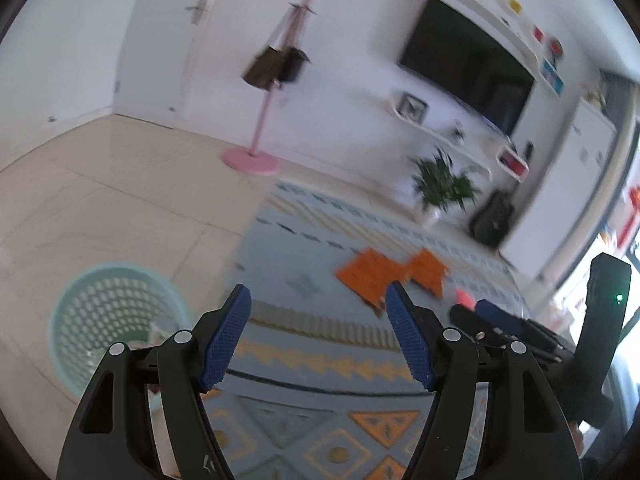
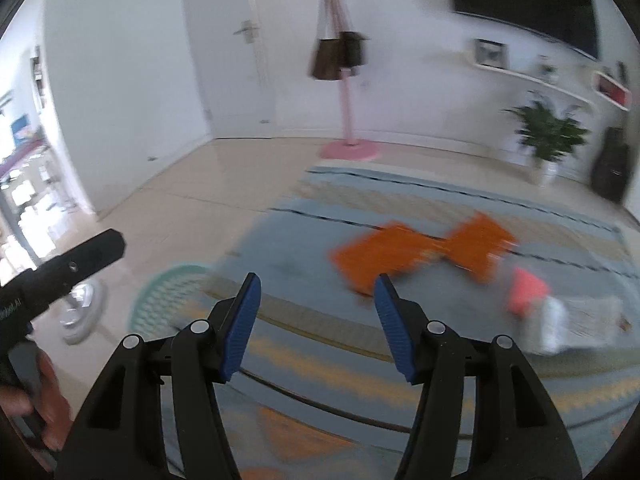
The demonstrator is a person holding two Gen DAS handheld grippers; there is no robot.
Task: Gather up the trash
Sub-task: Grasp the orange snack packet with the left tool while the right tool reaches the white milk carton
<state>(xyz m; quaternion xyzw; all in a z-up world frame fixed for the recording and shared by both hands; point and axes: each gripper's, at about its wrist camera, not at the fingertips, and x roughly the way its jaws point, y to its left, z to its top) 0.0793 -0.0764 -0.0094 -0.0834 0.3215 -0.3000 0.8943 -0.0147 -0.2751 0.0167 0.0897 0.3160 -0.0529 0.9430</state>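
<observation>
My left gripper (image 1: 319, 288) hangs open over the patterned rug (image 1: 304, 364), with nothing between its blue pads. A teal mesh basket (image 1: 116, 320) stands on the tile floor to its left, with a few scraps inside. Two orange sheets (image 1: 376, 276) lie on the rug ahead, with a small pink piece (image 1: 464, 298) beside them. My right gripper (image 2: 318, 278) is open and empty too. In its blurred view the orange sheets (image 2: 400, 256) lie ahead, a pink item (image 2: 528, 290) and white crumpled paper (image 2: 576, 324) to the right, the basket (image 2: 168, 304) to the left.
A pink coat stand (image 1: 256, 136) with dark bags stands at the rug's far edge. A potted plant (image 1: 440, 188) and a black case (image 1: 494, 220) sit by the wall under the TV (image 1: 468, 68). A white round object (image 2: 84, 316) lies on the tiles.
</observation>
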